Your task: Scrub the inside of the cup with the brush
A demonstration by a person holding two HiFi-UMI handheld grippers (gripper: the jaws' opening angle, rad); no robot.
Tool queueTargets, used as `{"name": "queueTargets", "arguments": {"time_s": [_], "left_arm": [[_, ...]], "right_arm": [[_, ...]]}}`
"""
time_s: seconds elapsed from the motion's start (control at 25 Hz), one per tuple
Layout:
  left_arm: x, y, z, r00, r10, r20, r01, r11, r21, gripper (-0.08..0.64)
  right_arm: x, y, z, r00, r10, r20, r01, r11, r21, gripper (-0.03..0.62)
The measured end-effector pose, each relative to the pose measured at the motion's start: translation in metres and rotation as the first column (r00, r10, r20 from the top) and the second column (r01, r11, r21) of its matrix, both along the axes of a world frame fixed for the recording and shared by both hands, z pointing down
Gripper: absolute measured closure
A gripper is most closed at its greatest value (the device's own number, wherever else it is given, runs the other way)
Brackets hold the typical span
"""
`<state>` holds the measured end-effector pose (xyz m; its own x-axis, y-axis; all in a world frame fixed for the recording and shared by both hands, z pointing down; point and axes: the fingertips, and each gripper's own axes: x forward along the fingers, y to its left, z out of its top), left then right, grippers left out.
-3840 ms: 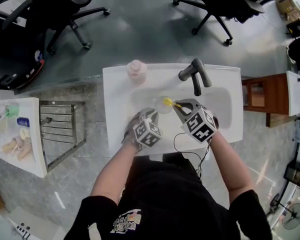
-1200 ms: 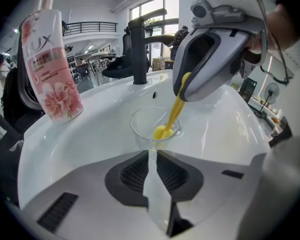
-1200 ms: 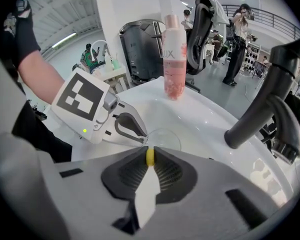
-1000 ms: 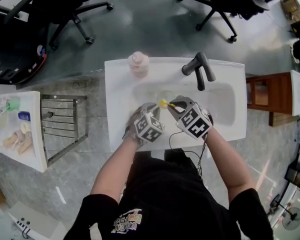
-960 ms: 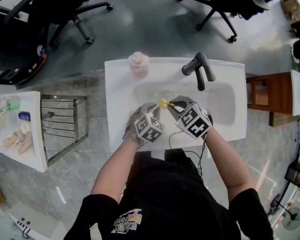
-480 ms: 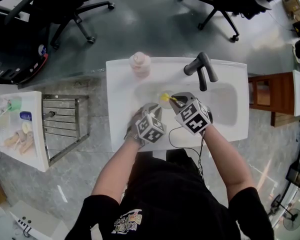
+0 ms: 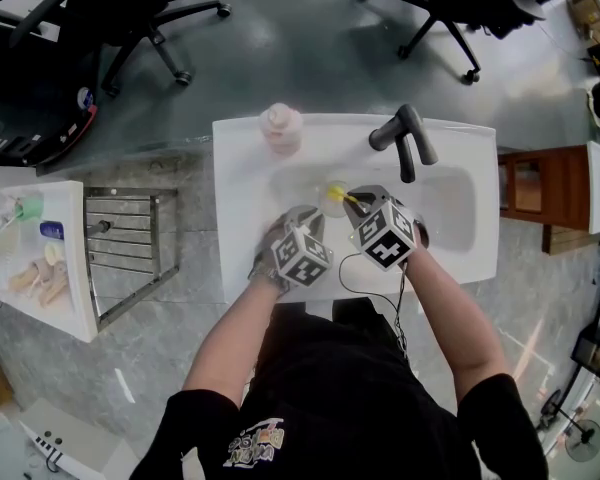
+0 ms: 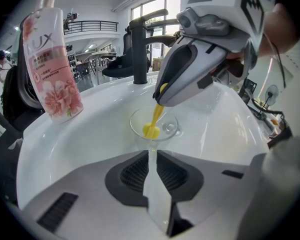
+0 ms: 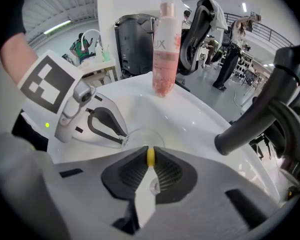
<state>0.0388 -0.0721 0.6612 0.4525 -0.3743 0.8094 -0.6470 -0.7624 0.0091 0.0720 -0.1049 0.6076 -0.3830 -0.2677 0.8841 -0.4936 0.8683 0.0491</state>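
A clear glass cup [image 7: 330, 201] lies tilted in the white sink basin. My left gripper [image 7: 314, 220] is shut on the near wall of the cup [image 8: 155, 125] at its rim; in the left gripper view the jaws [image 8: 151, 152] pinch the glass. My right gripper [image 7: 358, 201] is shut on the handle of a yellow brush [image 7: 337, 195]. In the left gripper view the right gripper [image 8: 162, 96] points down into the cup mouth, and the brush head [image 8: 151, 129] sits inside the glass. In the right gripper view the yellow handle [image 9: 150, 156] shows between the jaws, with the cup [image 9: 140, 136] and left gripper [image 9: 121, 139] just beyond.
A pink bottle [image 7: 281, 128] stands on the sink's back left corner. The dark faucet [image 7: 402, 140] reaches over the basin to the right of the cup. The sink rim [image 7: 235, 218] surrounds both grippers. A metal rack [image 7: 120, 253] and a shelf of small items stand left.
The right gripper with the brush has shifted a little deeper toward the cup and lower. The left gripper and the cup have stayed where they were.
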Motion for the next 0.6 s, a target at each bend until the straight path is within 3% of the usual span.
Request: {"name": "queueTargets", "arguments": {"time_s": [0.32,0.6], "left_arm": [[-0.001,0.000,0.000,1.000,-0.003,0.001,0.003,1.000,-0.001,0.512],[0.000,0.000,0.000,1.000,-0.005,-0.001,0.005,1.000,0.001,0.512]], "right_arm": [[0.008,0.012,0.010,0.996,-0.073,-0.060,0.070,0.996,-0.048,0.555],[0.009,0.021,0.010,0.996,-0.076,-0.049,0.071,0.992,-0.105,0.555]]}}
